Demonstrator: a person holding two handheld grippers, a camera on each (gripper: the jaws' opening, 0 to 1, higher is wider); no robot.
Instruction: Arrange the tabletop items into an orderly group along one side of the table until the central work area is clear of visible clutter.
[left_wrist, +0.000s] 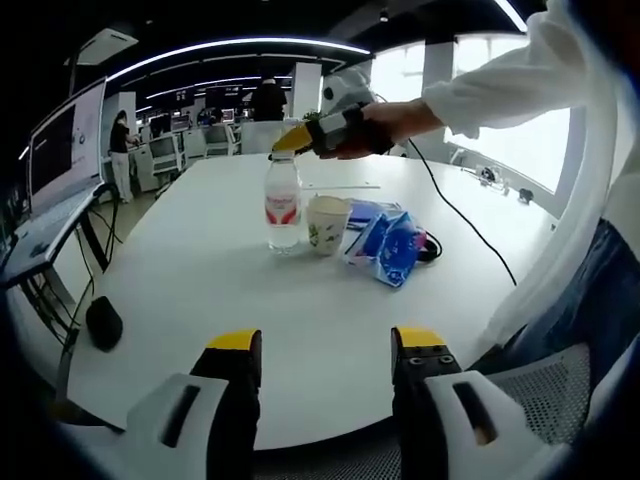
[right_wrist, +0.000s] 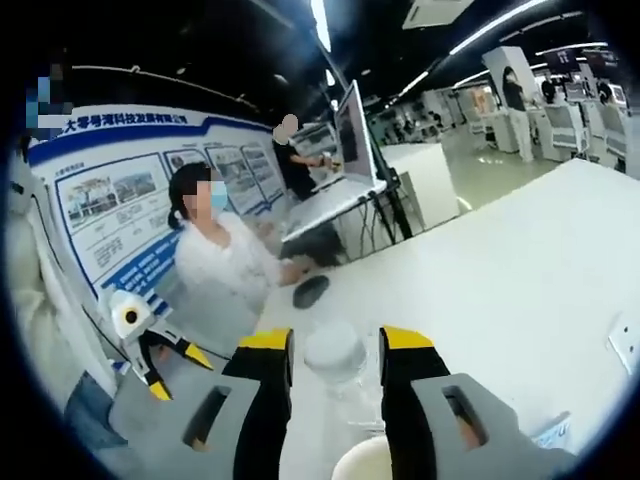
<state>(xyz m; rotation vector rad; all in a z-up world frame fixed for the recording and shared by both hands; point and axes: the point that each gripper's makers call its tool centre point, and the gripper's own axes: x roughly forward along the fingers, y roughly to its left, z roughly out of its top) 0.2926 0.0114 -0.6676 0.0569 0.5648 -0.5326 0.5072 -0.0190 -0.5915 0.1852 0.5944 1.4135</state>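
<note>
A clear water bottle (left_wrist: 283, 205) with a red label stands mid-table, with a paper cup (left_wrist: 327, 224) and blue packets (left_wrist: 390, 247) just to its right. A hand holds my right gripper (left_wrist: 298, 138) over the bottle's cap. In the right gripper view the bottle top (right_wrist: 335, 352) sits between the jaws of the right gripper (right_wrist: 335, 340), a small gap on each side, and the cup's rim (right_wrist: 365, 462) shows below. My left gripper (left_wrist: 325, 345) stands open over the table's near edge, nothing between its jaws. It also appears in the right gripper view as the left gripper (right_wrist: 175, 372).
A black mouse (left_wrist: 103, 322) lies near the white table's (left_wrist: 200, 270) left edge. A black cable (left_wrist: 460, 215) runs past the packets. A person in white (right_wrist: 225, 265) sits beyond the mouse (right_wrist: 310, 290). A monitor (left_wrist: 65, 140) stands at left.
</note>
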